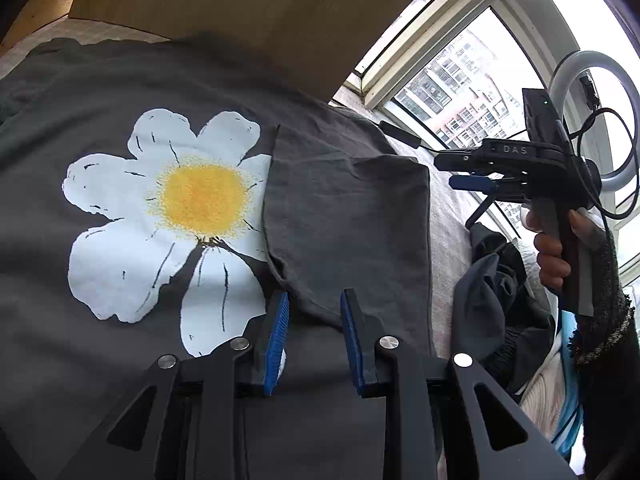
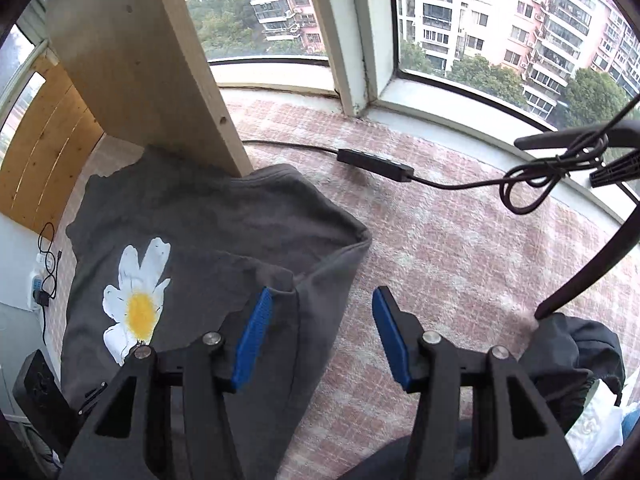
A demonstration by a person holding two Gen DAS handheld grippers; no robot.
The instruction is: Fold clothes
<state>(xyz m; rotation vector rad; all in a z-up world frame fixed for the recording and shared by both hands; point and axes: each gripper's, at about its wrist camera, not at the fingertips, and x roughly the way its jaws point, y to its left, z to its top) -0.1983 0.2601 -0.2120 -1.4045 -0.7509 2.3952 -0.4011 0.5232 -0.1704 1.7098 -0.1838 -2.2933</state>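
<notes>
The grey daisy T-shirt (image 1: 120, 280) lies spread on the pink checked blanket (image 2: 460, 240); its far edge runs under a pale wooden panel (image 2: 132, 60), so the neckline and far hem cannot be made out; its near part is cut off behind both tools; one sleeve (image 1: 348, 216) is folded inward, overlapping the flower print's (image 1: 176, 216) edge; the flower's stem end points toward the left gripper (image 1: 314, 304), whose blue pads stand apart, empty, above the sleeve hem; the right gripper (image 2: 322, 300) is likewise spread, holding nothing, straddling the shirt's side edge; a dark garment heap (image 2: 572, 360) sits partly out of frame.
</notes>
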